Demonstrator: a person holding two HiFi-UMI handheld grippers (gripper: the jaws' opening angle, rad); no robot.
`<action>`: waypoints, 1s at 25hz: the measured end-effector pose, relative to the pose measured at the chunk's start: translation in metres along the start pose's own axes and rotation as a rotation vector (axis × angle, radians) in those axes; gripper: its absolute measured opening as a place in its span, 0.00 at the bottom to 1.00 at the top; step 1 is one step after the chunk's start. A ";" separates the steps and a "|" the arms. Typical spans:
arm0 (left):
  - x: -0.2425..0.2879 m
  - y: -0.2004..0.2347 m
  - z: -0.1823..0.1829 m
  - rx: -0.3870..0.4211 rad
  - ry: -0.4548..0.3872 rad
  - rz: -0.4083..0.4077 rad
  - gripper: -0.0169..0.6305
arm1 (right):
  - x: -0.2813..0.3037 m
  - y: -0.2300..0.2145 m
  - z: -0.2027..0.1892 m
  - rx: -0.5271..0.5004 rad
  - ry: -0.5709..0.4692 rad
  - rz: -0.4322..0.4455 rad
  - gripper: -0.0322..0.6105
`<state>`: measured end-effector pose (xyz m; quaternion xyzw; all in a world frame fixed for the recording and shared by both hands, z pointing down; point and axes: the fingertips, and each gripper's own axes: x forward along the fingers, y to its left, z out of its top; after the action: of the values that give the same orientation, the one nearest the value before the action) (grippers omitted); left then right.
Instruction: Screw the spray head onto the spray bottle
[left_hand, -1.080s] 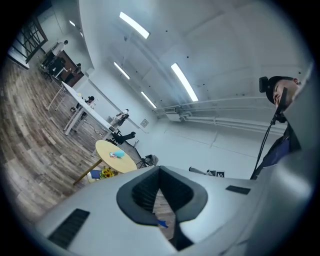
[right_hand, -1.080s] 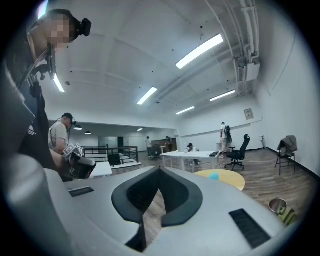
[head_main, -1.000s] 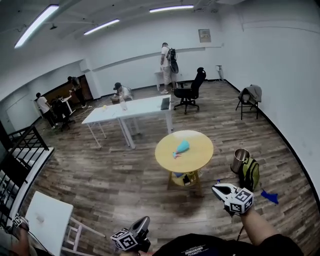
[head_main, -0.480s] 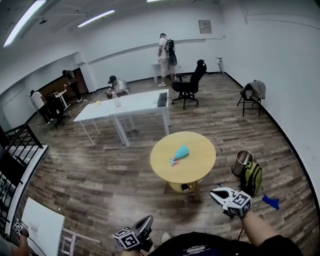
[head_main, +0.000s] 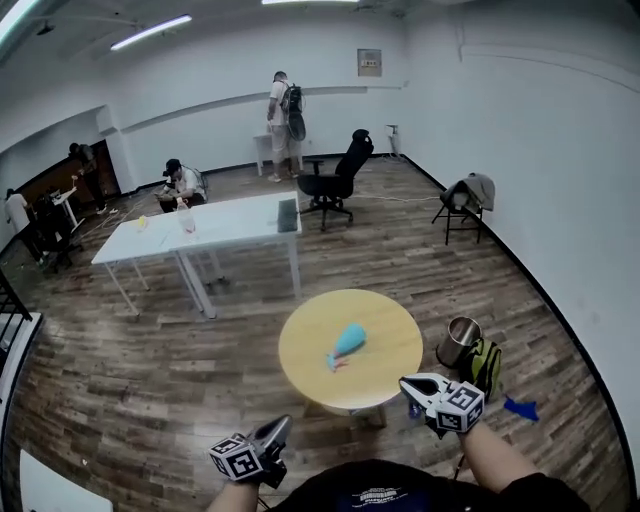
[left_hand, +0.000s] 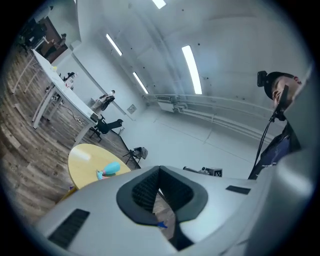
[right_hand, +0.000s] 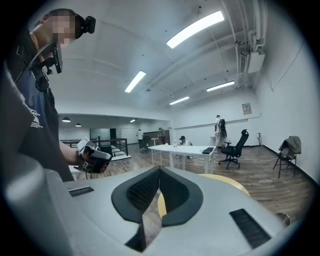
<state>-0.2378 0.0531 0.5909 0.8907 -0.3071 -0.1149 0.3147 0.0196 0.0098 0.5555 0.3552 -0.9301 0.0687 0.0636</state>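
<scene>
Spray bottle (head_main: 349, 341): pale blue, tapered, lying on its side near the middle of the round yellow tabletop (head_main: 400, 330), with a small pink-red part at the end pointing to the near-left edge. Whether that part is screwed on cannot be told.

The left gripper view also shows the spray bottle (left_hand: 111, 168). The right gripper view shows only a yellow arc of the tabletop (right_hand: 235, 184) behind the jaws.

Left gripper (head_main: 272, 435): off the table, short of its near edge, ribbed black pads (left_hand: 145, 187) pressed together, nothing between them.

Right gripper (head_main: 410, 383): at the near-right edge, pads (right_hand: 142, 189) likewise together and empty.

Only the head view shows the shiny metal cylinder (head_main: 458, 341) and green bag (head_main: 484, 365) on the plank floor by the right edge.
</scene>
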 end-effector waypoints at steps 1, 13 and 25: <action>0.011 0.011 0.008 -0.008 0.000 -0.013 0.05 | 0.012 -0.004 -0.001 -0.005 0.017 0.005 0.09; 0.150 0.133 0.036 -0.079 -0.034 0.171 0.05 | 0.141 -0.176 -0.053 -0.113 0.188 0.306 0.34; 0.275 0.192 0.047 -0.211 -0.092 0.325 0.05 | 0.266 -0.302 -0.139 -0.675 0.547 0.699 0.68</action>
<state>-0.1313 -0.2581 0.6721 0.7853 -0.4473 -0.1348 0.4063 0.0345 -0.3622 0.7618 -0.0454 -0.9126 -0.1261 0.3862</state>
